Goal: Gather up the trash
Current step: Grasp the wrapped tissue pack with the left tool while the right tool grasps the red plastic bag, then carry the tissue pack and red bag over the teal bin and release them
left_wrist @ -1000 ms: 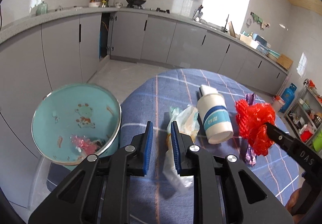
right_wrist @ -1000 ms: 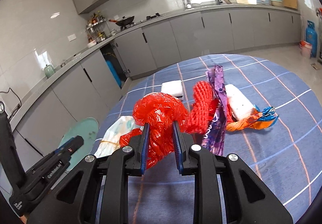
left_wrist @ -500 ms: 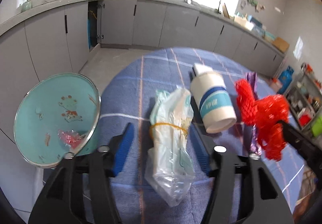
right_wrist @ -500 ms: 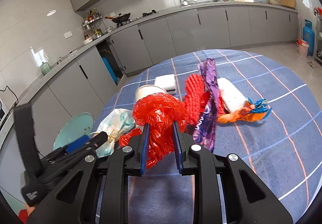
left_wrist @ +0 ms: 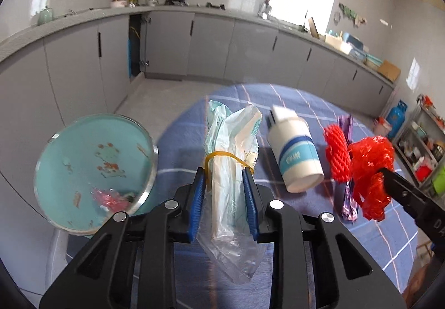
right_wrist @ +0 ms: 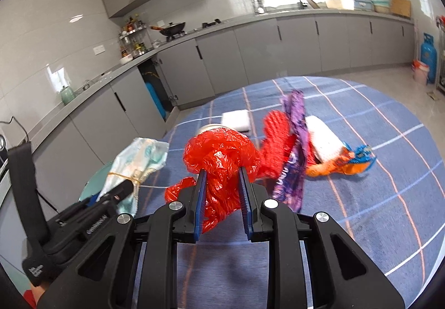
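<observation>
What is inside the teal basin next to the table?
The teal basin holds crumpled pink-red wrapper trash near its lower rim; its floor shows printed cartoon figures. In the right wrist view, the left gripper covers most of it.

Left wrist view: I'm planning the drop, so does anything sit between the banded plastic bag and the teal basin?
Nothing visible does. The left gripper holds the banded plastic bag just right of the teal basin, with only tablecloth and the basin's rim between them.

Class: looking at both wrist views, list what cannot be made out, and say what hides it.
- White bottle: label print blurred, left view; red plastic bag covers it, right view.
- Basin: contents blurred, left view.
- White roll: purple wrapper overlaps it.
</observation>
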